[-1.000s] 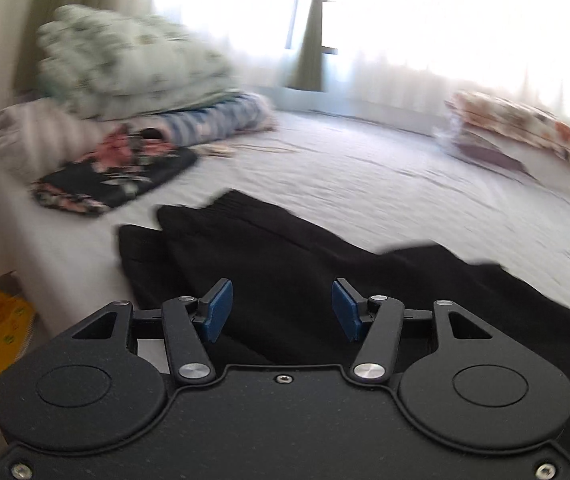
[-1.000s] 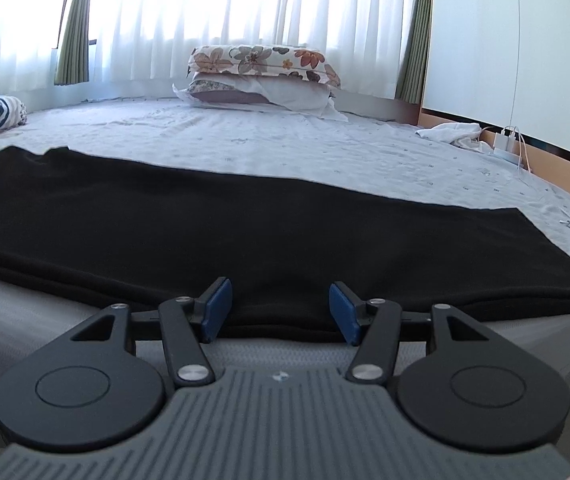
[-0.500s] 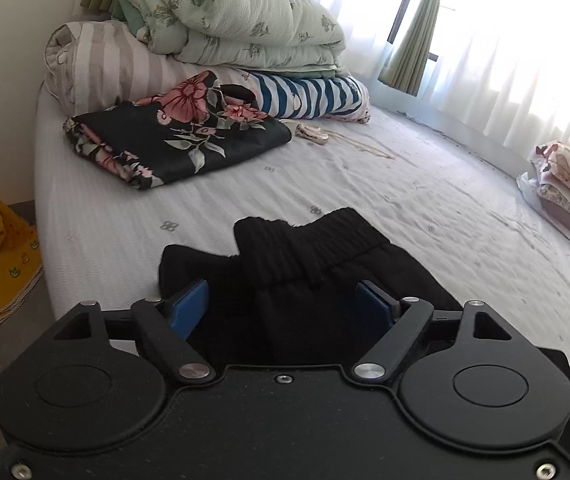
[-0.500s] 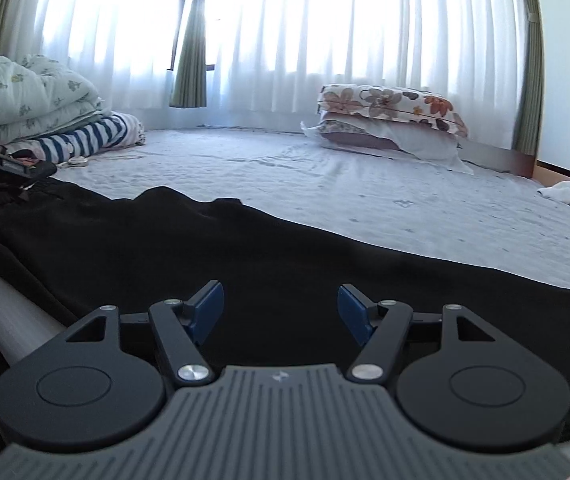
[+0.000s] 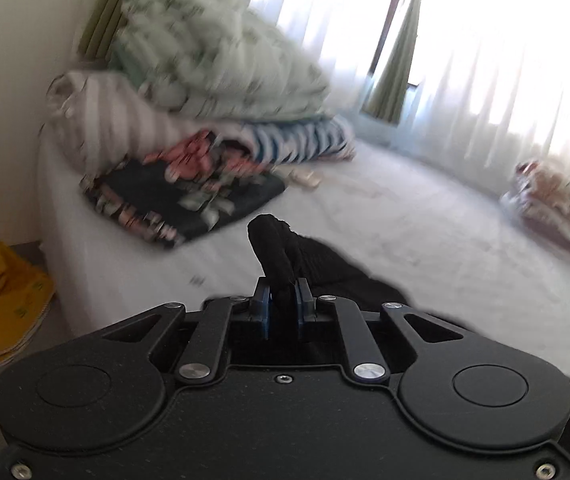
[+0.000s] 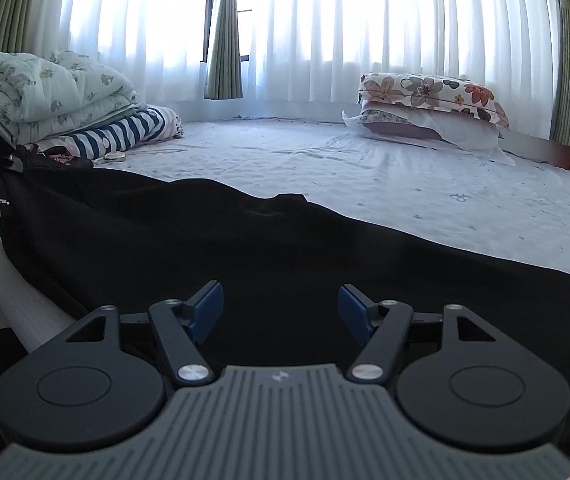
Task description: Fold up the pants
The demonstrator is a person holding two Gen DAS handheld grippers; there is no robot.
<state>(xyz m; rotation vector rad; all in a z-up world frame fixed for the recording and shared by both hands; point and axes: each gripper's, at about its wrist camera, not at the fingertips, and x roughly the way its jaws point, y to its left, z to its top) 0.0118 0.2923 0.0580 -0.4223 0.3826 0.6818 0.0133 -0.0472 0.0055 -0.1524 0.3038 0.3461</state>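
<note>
Blue pads, left gripper (image 5: 283, 304): pressed together on a bunched fold of the black pants (image 5: 285, 256), which is pinched between them and stands up past the tips.
Blue pads, right gripper (image 6: 281, 312): spread wide apart, nothing held between them; black cloth is seen beneath and just ahead.
Pants: laid lengthwise along the near edge of the bed (image 6: 365, 168) in the right wrist view, one end raised at the far left, where the left gripper is seen gripping it.
Writing: no readable brand or label is seen; a small emblem is moulded on the grey ribbed body of the right gripper, too small to be read.
Containers: no box, basket or bin is seen in either view.
Bedding stack: a pale green quilt (image 6: 45, 84) is piled on a striped blanket (image 6: 125, 132) at the bed's far left corner.
Floral cloth (image 5: 181, 196): folded, dark with red flowers, laid beside the stack; blurred in the left wrist view.
Pillows (image 6: 429, 100): two are stacked near the curtains (image 6: 325, 32), the upper one flower-printed.
Yellow cloth (image 5: 1, 300): left on the floor beside the bed.
</note>
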